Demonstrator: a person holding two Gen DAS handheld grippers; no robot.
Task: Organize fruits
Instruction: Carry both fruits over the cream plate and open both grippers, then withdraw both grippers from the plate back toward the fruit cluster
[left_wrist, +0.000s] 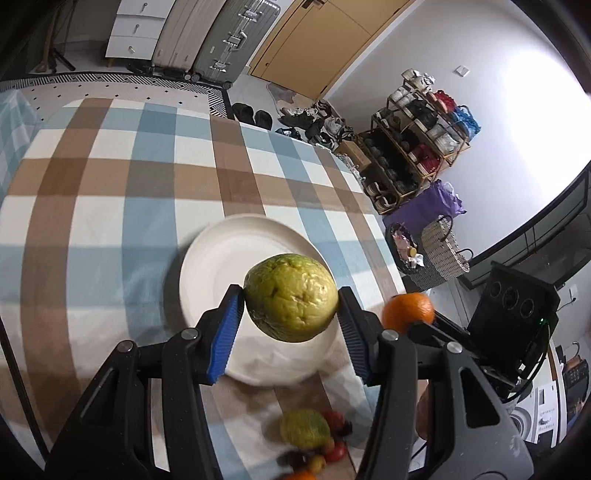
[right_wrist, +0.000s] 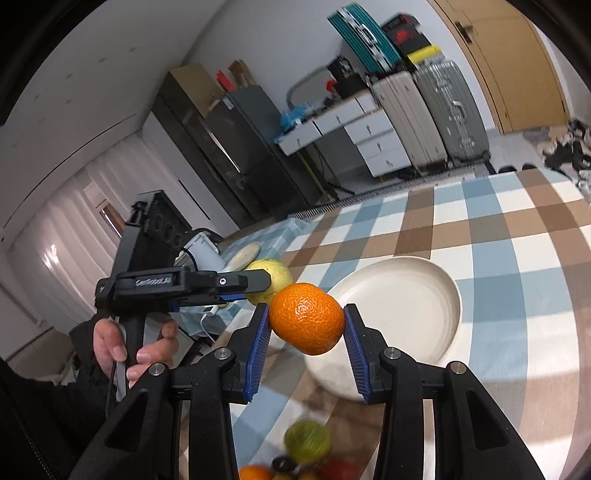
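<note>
Left tool (left_wrist: 291, 302): blue pads clamped on both sides of a bumpy yellow-green fruit (left_wrist: 291, 297), held in the air over the near part of a white plate (left_wrist: 207, 266). Right tool (right_wrist: 306, 319): pads gripping an orange (right_wrist: 306, 317), lifted just beside the plate's left rim. Plate sits empty on the checked cloth covering the desk (left_wrist: 110, 177). Fruit pile (left_wrist: 314, 439), blurred, lies on the cloth near the plate's near edge. A hand (right_wrist: 129, 343) grips the left tool's handle.
</note>
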